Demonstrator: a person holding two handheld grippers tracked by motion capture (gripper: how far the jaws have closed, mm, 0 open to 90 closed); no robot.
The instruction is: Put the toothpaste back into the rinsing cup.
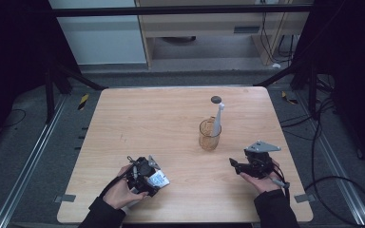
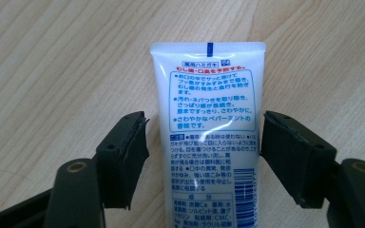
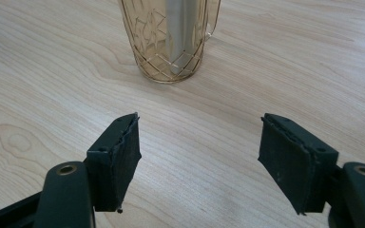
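My left tool (image 2: 204,142) sits low in the left gripper view, jaws wide around the white toothpaste tube (image 2: 209,128); the tube lies on the wooden surface (image 2: 52,57) between them, and whether the right pad touches it I cannot tell. My right tool (image 3: 197,152) at lower right of the high view gapes wide and empty, facing the amber glass cup (image 3: 168,40) with a toothbrush (image 1: 217,121).
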